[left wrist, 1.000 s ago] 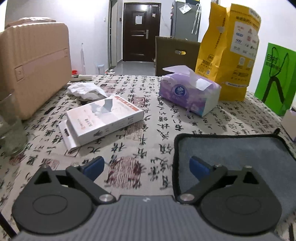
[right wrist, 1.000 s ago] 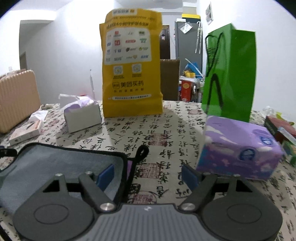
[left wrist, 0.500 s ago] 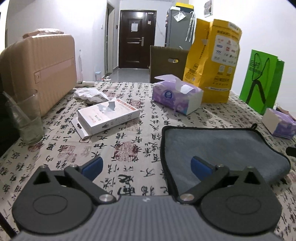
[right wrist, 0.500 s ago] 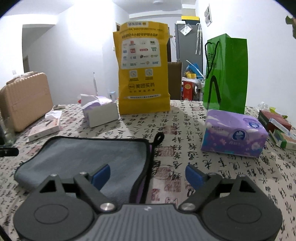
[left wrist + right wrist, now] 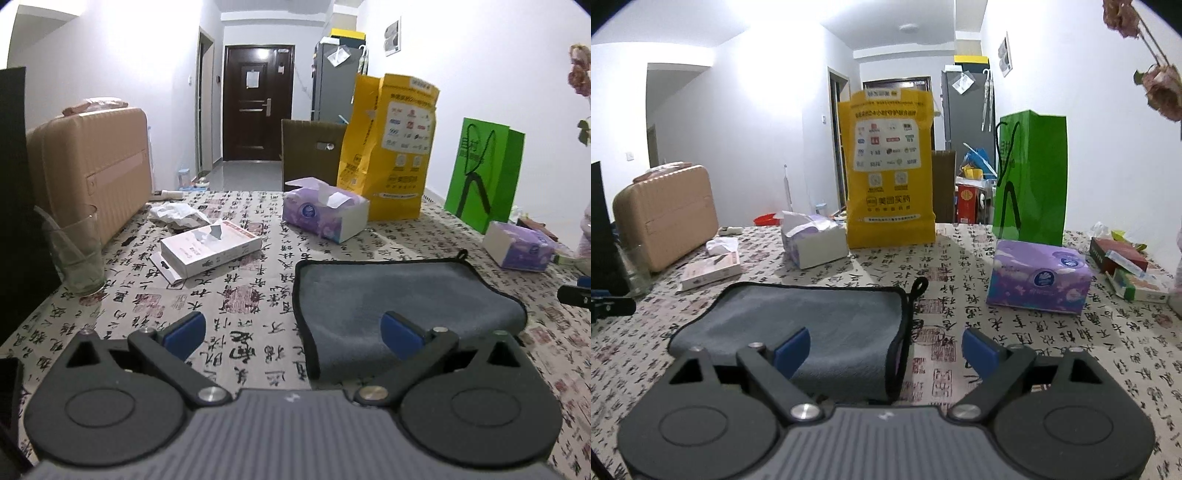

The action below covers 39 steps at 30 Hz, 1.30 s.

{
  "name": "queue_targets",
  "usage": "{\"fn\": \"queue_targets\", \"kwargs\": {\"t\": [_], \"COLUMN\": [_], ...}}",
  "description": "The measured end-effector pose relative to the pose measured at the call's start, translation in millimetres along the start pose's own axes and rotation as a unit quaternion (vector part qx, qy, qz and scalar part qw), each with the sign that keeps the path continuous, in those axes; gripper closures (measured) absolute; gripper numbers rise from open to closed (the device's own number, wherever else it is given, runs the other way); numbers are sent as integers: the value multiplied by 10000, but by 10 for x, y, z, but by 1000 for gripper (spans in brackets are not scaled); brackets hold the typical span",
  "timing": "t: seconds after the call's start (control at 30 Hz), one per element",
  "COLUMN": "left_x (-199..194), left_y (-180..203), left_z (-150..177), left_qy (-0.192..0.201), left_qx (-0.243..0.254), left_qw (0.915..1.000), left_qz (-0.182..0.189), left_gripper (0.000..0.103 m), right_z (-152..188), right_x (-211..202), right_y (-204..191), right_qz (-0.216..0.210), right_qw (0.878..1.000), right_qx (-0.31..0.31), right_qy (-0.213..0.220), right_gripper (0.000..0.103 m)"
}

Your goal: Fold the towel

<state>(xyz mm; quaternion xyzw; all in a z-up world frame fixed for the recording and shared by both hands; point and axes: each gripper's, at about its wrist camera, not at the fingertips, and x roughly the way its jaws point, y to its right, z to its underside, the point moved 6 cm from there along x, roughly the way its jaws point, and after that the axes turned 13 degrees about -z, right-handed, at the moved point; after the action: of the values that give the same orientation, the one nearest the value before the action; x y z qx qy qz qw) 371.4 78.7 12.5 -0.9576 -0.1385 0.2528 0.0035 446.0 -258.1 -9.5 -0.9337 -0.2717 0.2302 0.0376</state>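
Note:
A grey towel (image 5: pixel 388 295) with a black hem lies folded on the patterned tablecloth; it also shows in the right wrist view (image 5: pixel 812 321), with a hanging loop at its far right corner. My left gripper (image 5: pixel 291 332) is open and empty, raised above the towel's left edge. My right gripper (image 5: pixel 886 349) is open and empty, raised above the towel's right edge. The tip of the right gripper shows at the right edge of the left wrist view (image 5: pixel 576 293).
An open tissue box (image 5: pixel 325 214), a yellow bag (image 5: pixel 391 147) and a green bag (image 5: pixel 484 173) stand beyond the towel. A white carton (image 5: pixel 210 249), a glass (image 5: pixel 75 254) and a beige suitcase (image 5: pixel 92 166) are at left. A purple tissue pack (image 5: pixel 1039 280) lies right.
Both grippers have pulled back and risen away from the towel, so more of it and the table shows. Both stay open. The towel lies still.

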Motion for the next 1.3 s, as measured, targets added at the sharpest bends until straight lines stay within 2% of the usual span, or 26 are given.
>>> {"fn": "queue_targets", "kwargs": {"t": [0.57,0.8,1.07,1.3], "left_x": [-714,-994,-1312,-1576], "left_y": [-7,44,35,-17], "left_z": [273,360,453,595], "left_qy": [237,420,594,714], "left_qx": [8,192,57,-7], "left_qw": [9996,9988,9976,9967], "left_qz": [172,191,340,396], "left_gripper": [0,0,0,0], "right_z": [211,370,525,636], "right_x": [-685,-875,-1118,-1276], "right_y": [-357,-503,-728,-1006], "right_qz": [-68,30,-39,-113], "right_qw": [9997,9994,9988,9972], "right_qx": [-58,-215,-280,-572], "right_qy": [214,256,398,475], "right_gripper": [8,8,7,6]}}
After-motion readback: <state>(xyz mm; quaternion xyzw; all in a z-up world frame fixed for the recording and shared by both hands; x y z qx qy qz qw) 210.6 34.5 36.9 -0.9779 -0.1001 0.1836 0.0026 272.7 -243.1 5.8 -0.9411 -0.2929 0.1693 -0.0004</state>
